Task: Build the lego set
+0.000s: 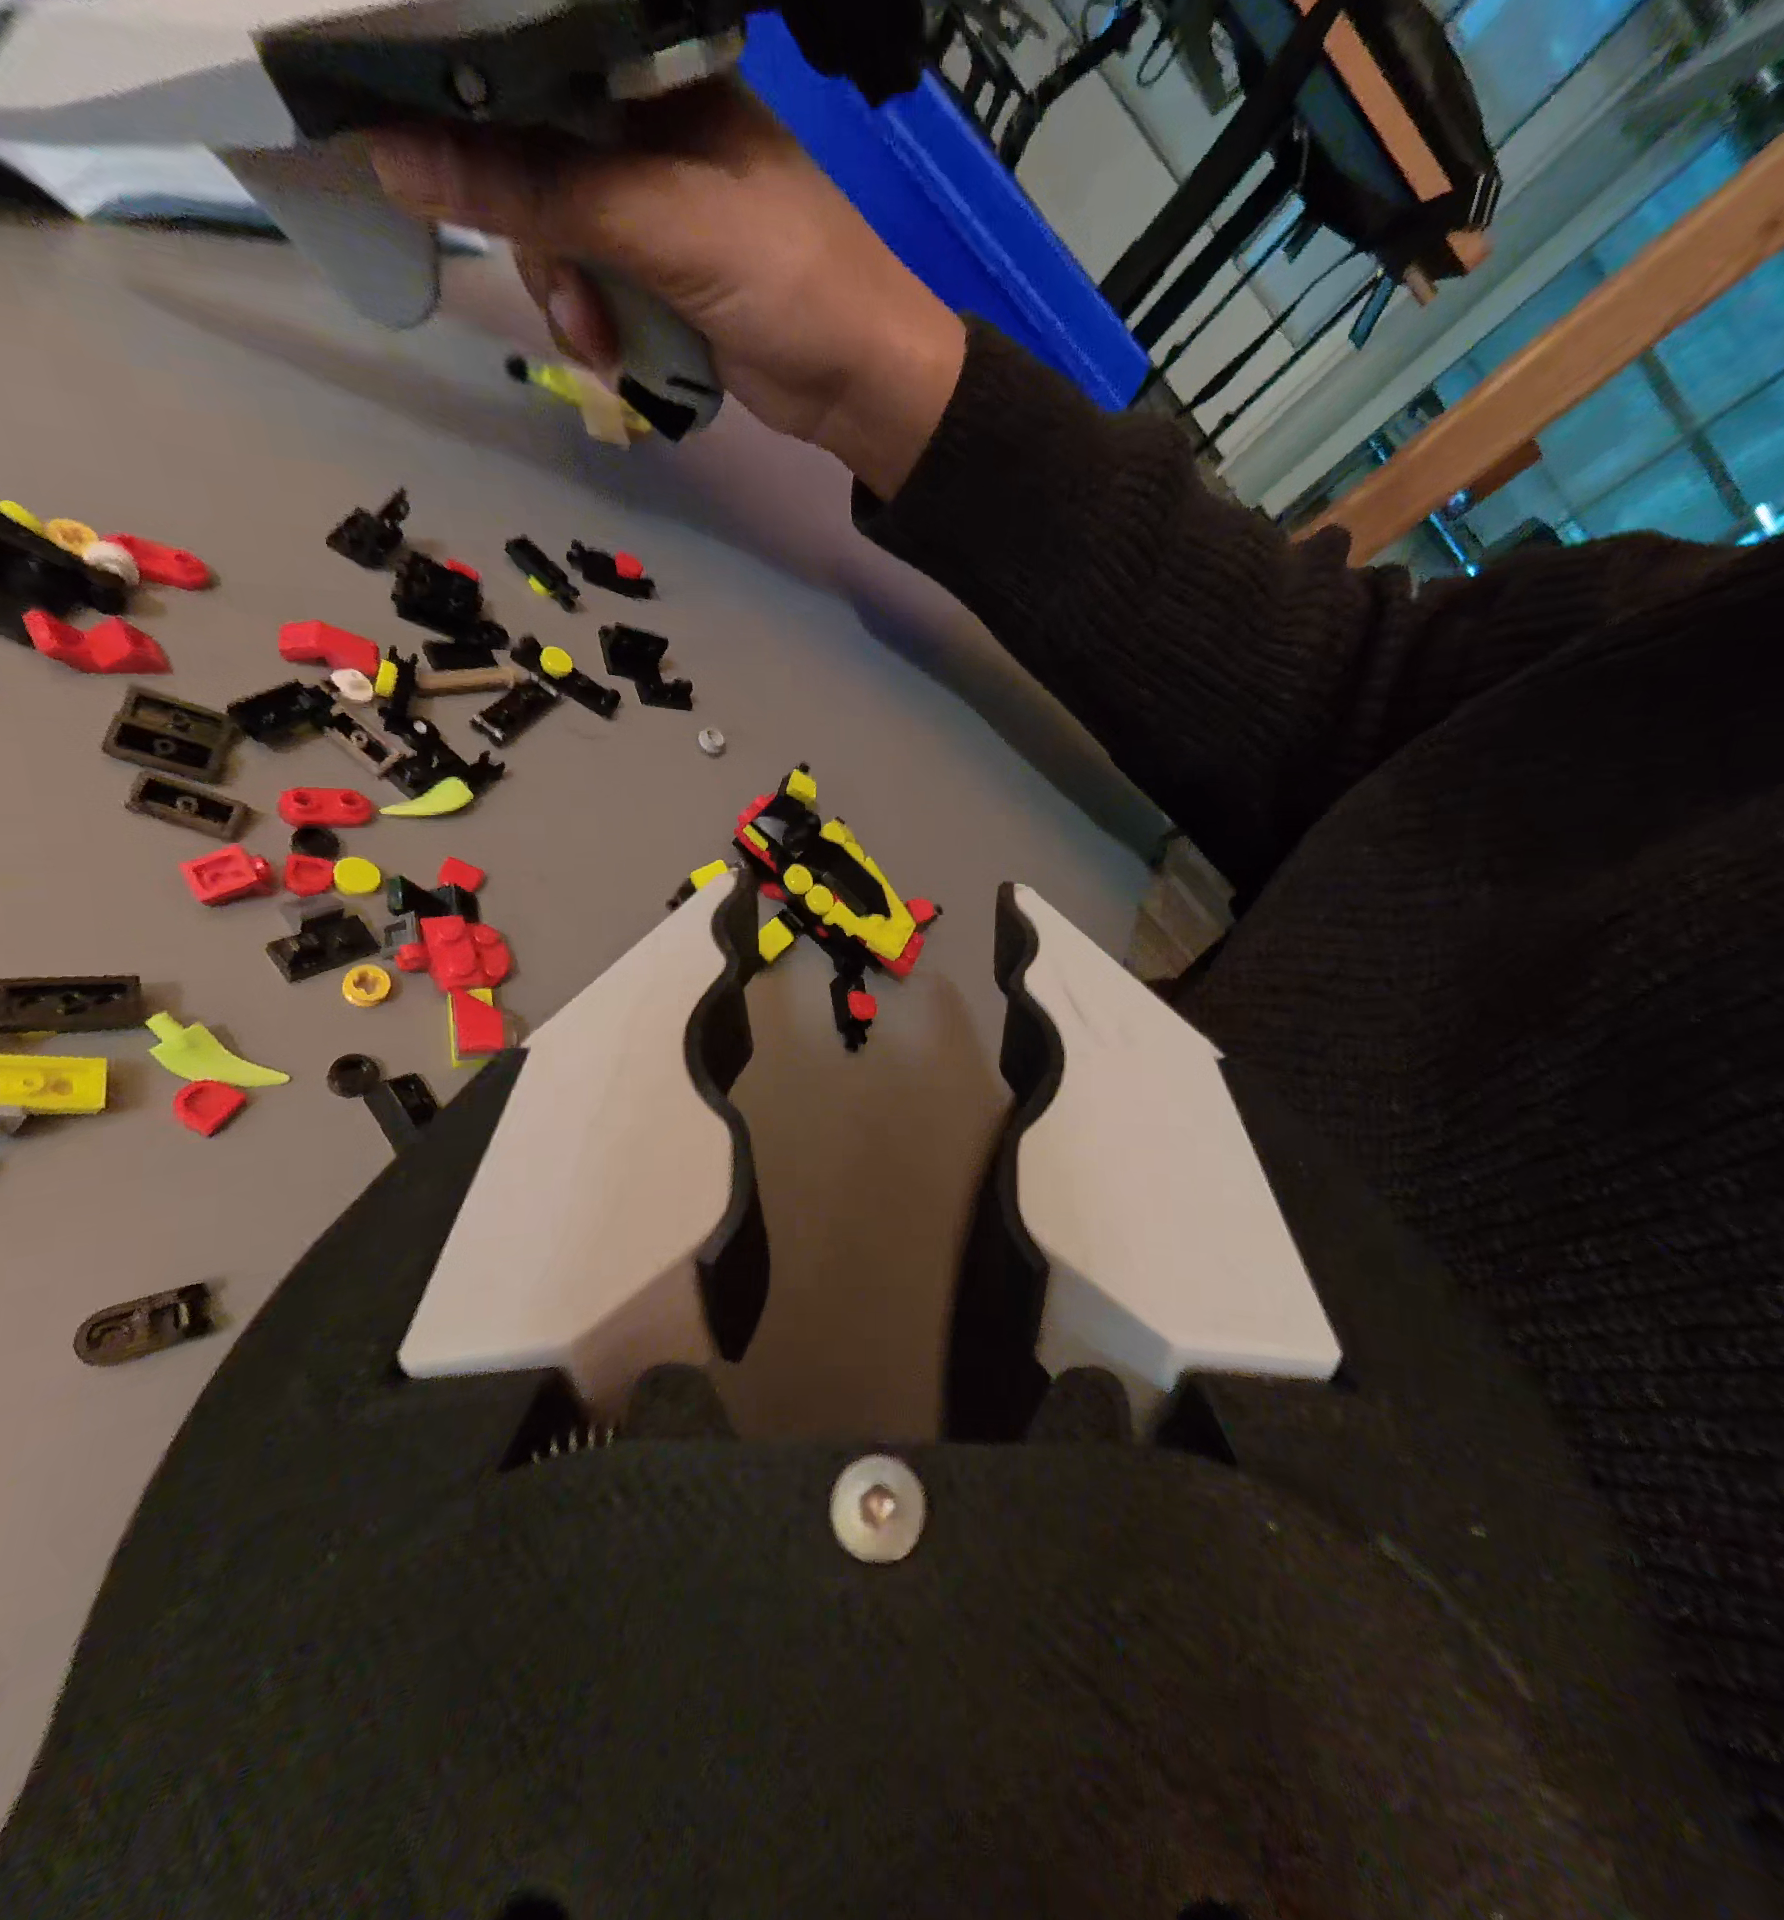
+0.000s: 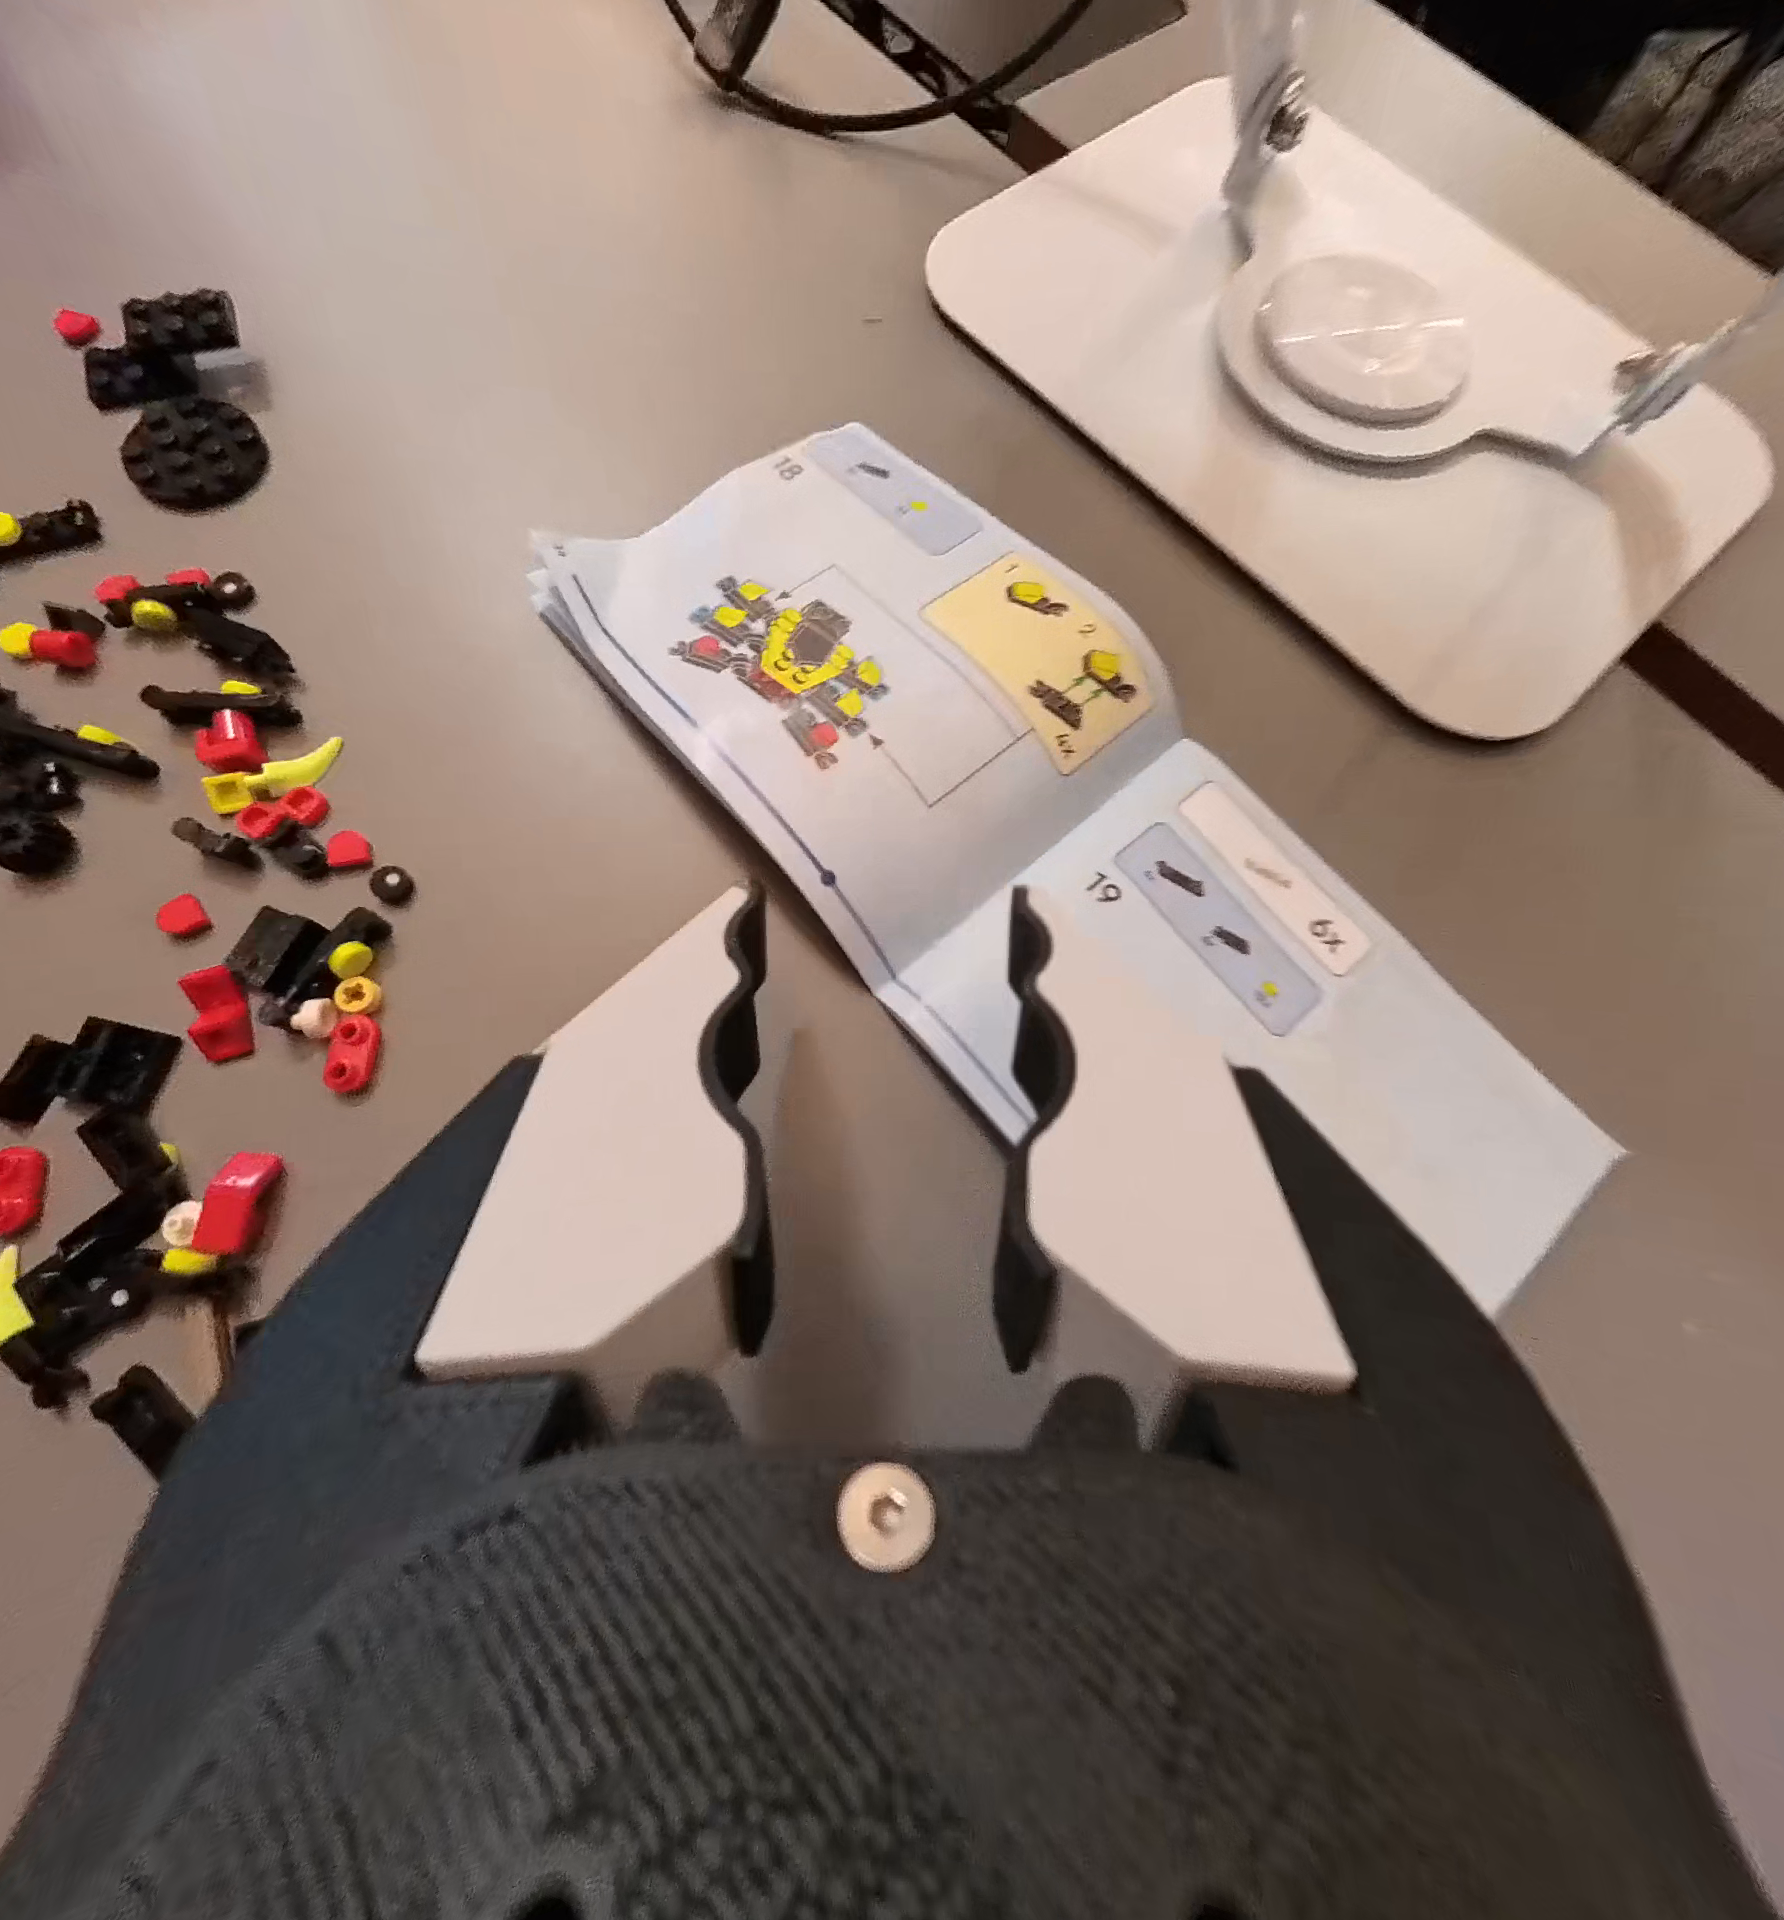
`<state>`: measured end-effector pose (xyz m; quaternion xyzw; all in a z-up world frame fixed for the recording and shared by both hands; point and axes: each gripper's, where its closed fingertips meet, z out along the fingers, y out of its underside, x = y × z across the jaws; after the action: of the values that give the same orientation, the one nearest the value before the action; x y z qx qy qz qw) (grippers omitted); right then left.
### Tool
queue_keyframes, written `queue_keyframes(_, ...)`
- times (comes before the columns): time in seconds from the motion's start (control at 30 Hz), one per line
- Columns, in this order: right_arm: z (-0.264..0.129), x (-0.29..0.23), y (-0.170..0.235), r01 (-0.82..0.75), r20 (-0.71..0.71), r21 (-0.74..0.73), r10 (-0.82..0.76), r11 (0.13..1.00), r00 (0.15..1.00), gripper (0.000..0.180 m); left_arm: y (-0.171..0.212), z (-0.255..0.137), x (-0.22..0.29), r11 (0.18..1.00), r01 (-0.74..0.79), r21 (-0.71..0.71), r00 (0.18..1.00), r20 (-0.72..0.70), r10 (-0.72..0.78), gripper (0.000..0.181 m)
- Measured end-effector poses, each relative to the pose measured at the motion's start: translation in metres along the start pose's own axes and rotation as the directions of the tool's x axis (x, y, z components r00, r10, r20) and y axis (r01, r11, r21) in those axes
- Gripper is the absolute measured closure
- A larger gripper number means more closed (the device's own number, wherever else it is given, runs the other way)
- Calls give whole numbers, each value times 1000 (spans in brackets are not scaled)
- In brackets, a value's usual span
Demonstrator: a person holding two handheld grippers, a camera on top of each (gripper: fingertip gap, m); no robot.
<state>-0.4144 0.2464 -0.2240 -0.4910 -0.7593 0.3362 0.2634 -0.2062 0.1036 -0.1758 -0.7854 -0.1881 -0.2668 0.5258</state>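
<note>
A partly built yellow, black and red model [image 1: 831, 894] lies on the grey table [image 1: 659, 520], just beyond my left gripper's [image 1: 872, 902] tips. That gripper is open and empty. Loose red, black and yellow pieces [image 1: 400, 748] are scattered to its left. My right gripper [image 2: 883, 904] is open and empty, hovering over the near edge of an open instruction booklet [image 2: 867, 675]. Loose pieces [image 2: 192, 831] lie to its left, with a black round plate [image 2: 195, 454] farther back. In the left wrist view a hand [image 1: 722, 260] holds the right gripper's body [image 1: 472, 62] high up.
A white stand base [image 2: 1387, 520] sits on the table at the back right, with a dark cable [image 2: 867, 104] behind it. A person's dark sleeve [image 1: 1179, 644] crosses the table edge on the right. A blue object [image 1: 950, 208] stands beyond the table. About 20 centimetres separates my right fingertips from the black round plate [image 2: 195, 454].
</note>
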Motion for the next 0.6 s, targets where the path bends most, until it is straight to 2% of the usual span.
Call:
queue_keyframes(0.17, -34, 1, -1, -39, 0, 37, 39, 999, 999, 133, -4, -1, 2, 999, -46, 20, 999, 17, 45, 139)
queue_keyframes(0.27, -73, -3, 1, -43, -32, 76, 46, 996, 998, 118, -3, 2, 7, 997, -79, 12, 997, -2, 79, 137)
queue_keyframes(0.37, -115, -11, 18, -38, -94, 118, 49, 992, 994, 112, -2, 4, 6, 993, -115, 5, 993, 16, 115, 133)
queue_keyframes(0.43, -140, -21, 35, -87, -112, 156, 105, 984, 988, 109, -1, 4, 2, 992, -130, 0, 991, 46, 130, 130)
queue_keyframes(0.47, -150, -25, 45, -120, -121, 173, 142, 978, 982, 105, -1, 4, -2, 992, -125, -11, 990, 64, 126, 132)
queue_keyframes(0.5, -158, -27, 55, -147, -132, 189, 174, 971, 976, 101, 0, 3, -4, 992, -124, -13, 990, 68, 124, 143)
queue_keyframes(0.6, -172, -26, 81, -146, -179, 193, 181, 970, 967, 98, -14, 0, -10, 990, -129, 62, 989, 79, 124, 153)
